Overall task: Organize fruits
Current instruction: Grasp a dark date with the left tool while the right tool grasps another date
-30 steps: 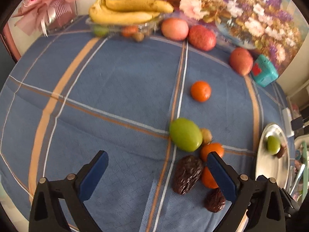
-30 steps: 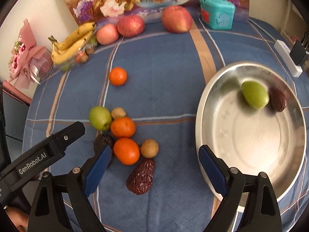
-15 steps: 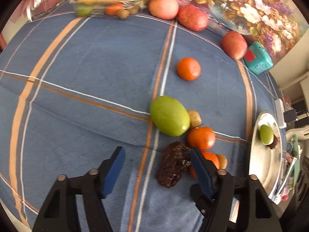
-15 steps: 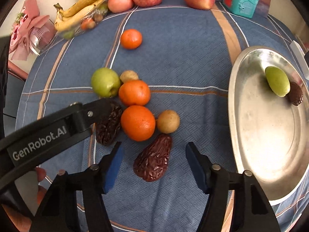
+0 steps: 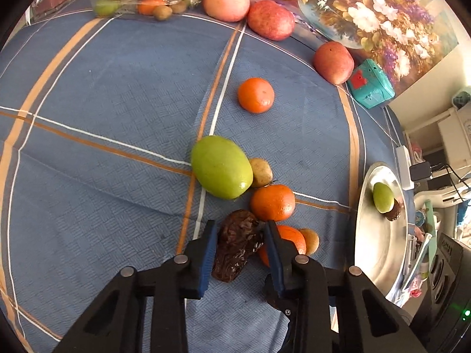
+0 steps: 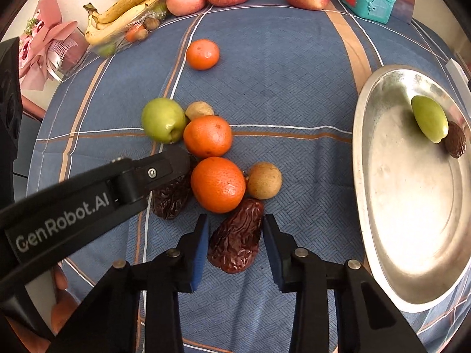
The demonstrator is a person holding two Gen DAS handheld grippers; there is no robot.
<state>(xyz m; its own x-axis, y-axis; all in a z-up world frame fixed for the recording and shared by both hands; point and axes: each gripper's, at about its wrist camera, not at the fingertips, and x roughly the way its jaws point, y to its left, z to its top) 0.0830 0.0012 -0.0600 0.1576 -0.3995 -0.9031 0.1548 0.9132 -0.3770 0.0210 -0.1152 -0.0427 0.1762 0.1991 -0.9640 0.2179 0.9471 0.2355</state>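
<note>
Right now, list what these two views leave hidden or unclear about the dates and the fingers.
- Left wrist view: the left gripper straddles one date; contact is unclear.
- Right wrist view: that date is half hidden by the left gripper's body.
- Right wrist view: the right gripper straddles another date; small gaps show.

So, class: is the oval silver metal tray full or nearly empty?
Nearly empty. The oval silver metal tray holds only a green oval fruit and a dark wrinkled date at its far end.
</note>
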